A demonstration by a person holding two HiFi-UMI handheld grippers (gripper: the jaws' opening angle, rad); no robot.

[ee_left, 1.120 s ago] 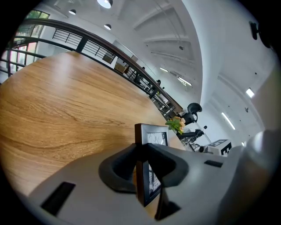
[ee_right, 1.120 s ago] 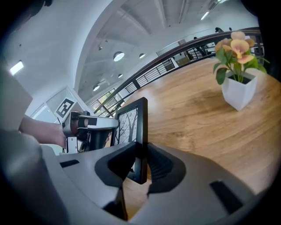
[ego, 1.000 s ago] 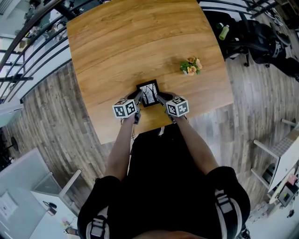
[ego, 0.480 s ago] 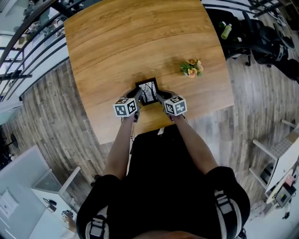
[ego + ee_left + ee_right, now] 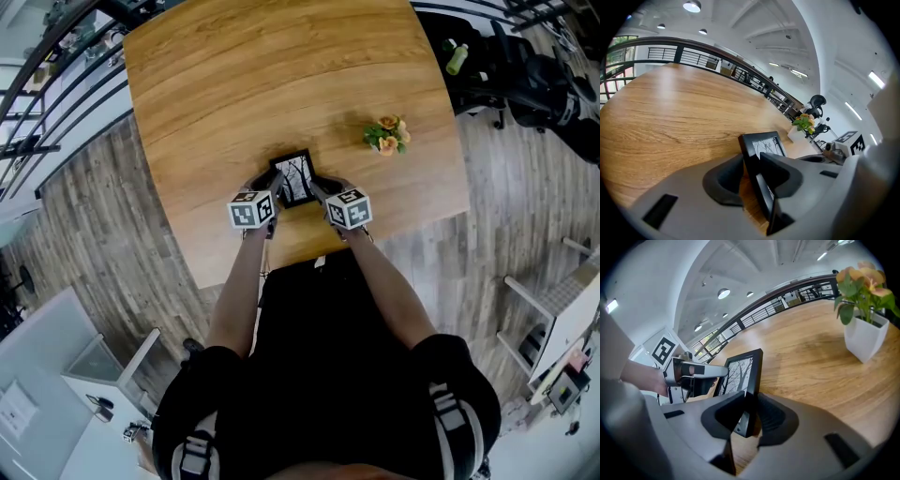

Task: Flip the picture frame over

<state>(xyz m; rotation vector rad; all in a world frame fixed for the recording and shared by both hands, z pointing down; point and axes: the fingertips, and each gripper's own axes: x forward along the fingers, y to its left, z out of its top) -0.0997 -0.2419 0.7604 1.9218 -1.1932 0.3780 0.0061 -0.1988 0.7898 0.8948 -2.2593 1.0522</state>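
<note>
The black picture frame (image 5: 294, 178), showing a bare-tree print, sits tilted near the table's front edge, print side up, with one gripper at each side. My left gripper (image 5: 270, 190) has the frame's left edge (image 5: 764, 145) between its jaws. These jaws have just been opening: the frame leans on one pad, and a strip of wood shows between it and the other. My right gripper (image 5: 317, 190) is shut on the frame's right edge (image 5: 743, 371), with both pads against it. In the right gripper view, the left gripper (image 5: 689, 373) shows behind the frame.
A small potted plant (image 5: 386, 134) in a white pot (image 5: 865, 336) stands on the wooden table (image 5: 281, 75) to the right of the frame. Dark bags and a chair (image 5: 525, 84) sit on the floor at the back right. A railing (image 5: 56, 84) runs along the left.
Both grippers and the frame have shifted a little farther onto the table. The frame has turned slightly anticlockwise in the head view.
</note>
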